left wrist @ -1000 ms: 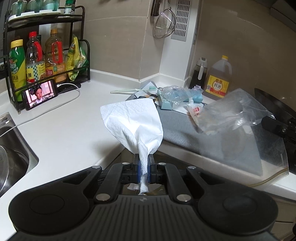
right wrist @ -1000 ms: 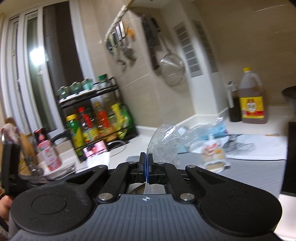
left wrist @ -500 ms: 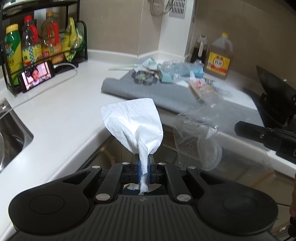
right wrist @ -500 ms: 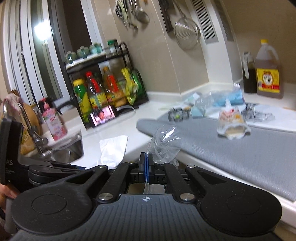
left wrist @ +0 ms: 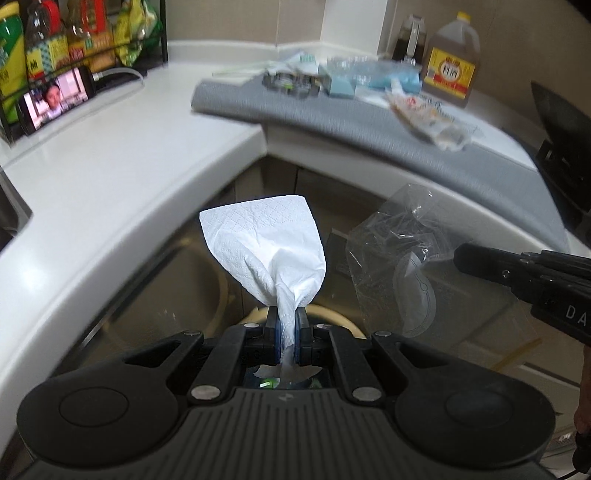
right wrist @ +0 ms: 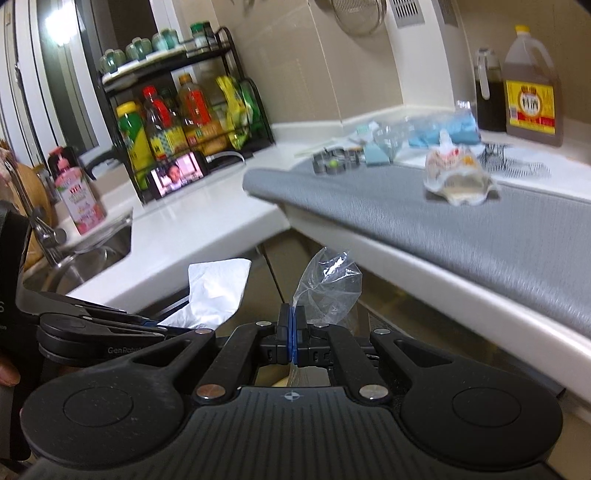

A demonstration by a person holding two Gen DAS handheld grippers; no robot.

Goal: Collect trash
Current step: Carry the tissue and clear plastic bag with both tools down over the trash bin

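Tissue (left wrist: 264,245) pinched at its gathered neck in our left gripper (left wrist: 287,341), below the tabletop (left wrist: 110,166) edge | clear wrapper (right wrist: 327,286) clamped in our right gripper (right wrist: 291,341) | both feather-light, limp, crushable; wrapper slick, so we would grip bunched folds.

We see a softly lit indoor kitchen in warm, even light. In the right wrist view, a bright glare blooms on the window (right wrist: 51,26) at far left. The white counter (left wrist: 110,166) carries pale sheen, and the white tissue (left wrist: 266,243) is nearly overexposed. Both fisheye views bend straight edges and darken at the corners. Motion blur smears the grey mat (right wrist: 461,221) and the far bottles (left wrist: 48,48); each near black gripper body stays sharp.
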